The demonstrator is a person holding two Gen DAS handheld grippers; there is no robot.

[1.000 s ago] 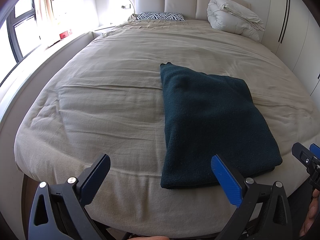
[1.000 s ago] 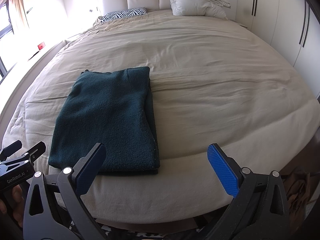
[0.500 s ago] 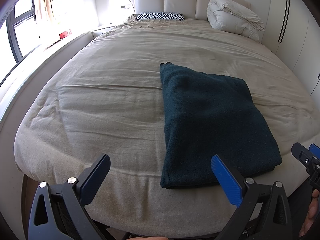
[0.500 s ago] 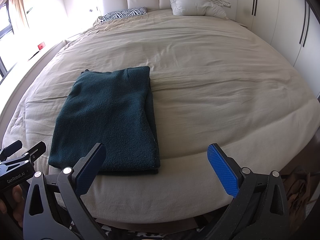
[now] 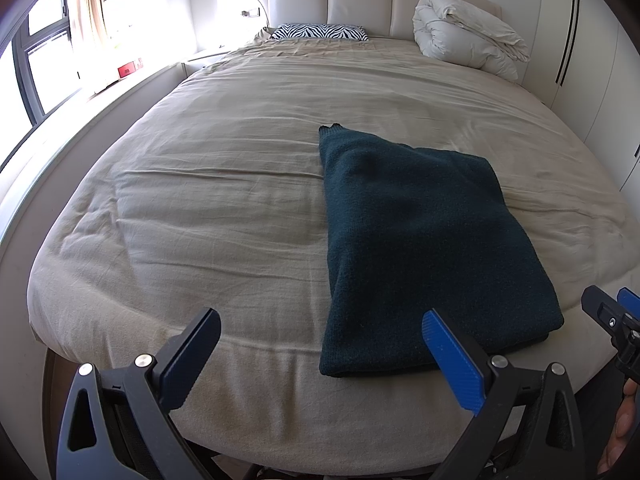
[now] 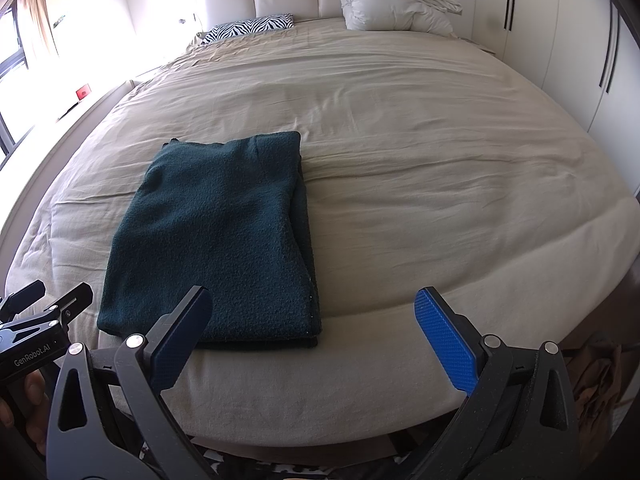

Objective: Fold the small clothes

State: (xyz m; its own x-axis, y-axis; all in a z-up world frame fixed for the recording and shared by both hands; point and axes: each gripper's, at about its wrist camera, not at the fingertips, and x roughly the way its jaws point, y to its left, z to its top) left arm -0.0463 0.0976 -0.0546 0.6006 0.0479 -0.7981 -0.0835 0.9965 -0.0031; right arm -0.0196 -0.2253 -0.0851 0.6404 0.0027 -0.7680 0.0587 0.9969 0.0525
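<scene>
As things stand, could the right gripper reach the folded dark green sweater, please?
Probably yes: the right gripper is open, holds nothing, and nothing lies between it and the near edge of the folded dark green sweater.

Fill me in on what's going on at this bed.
A person holds a two-finger tool in each hand at the foot of the bed. A dark green garment lies folded into a rectangle near the bed's near edge. The left tool and right tool are both open and empty, hovering short of the garment, touching nothing.
</scene>
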